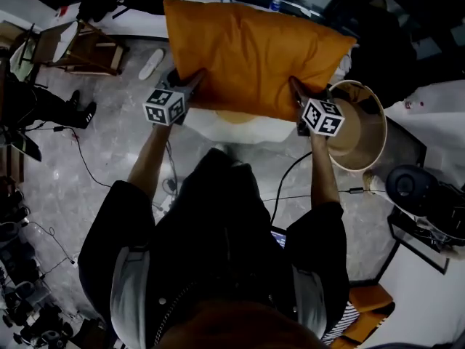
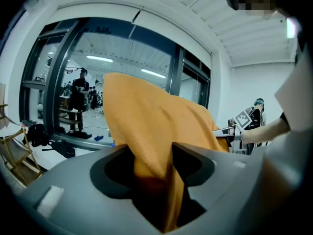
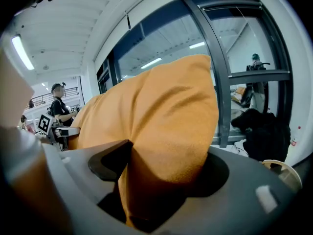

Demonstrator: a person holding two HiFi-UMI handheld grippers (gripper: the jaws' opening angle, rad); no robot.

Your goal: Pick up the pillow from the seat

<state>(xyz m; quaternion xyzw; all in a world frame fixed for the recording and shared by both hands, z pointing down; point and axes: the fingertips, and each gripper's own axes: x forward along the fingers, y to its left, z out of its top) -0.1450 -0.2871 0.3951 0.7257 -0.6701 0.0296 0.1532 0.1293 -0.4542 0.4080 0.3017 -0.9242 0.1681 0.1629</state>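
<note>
The left gripper point(image 1: 193, 81) pinches a thin fold at the 7 o'clock corner of the orange pillow point(image 1: 247, 53) and the right gripper point(image 1: 297, 87) clamps its 5 o'clock corner, holding it aloft at 12 o'clock above the pale seat point(image 1: 243, 128), where that thin fold may slip and drop one side.
</note>
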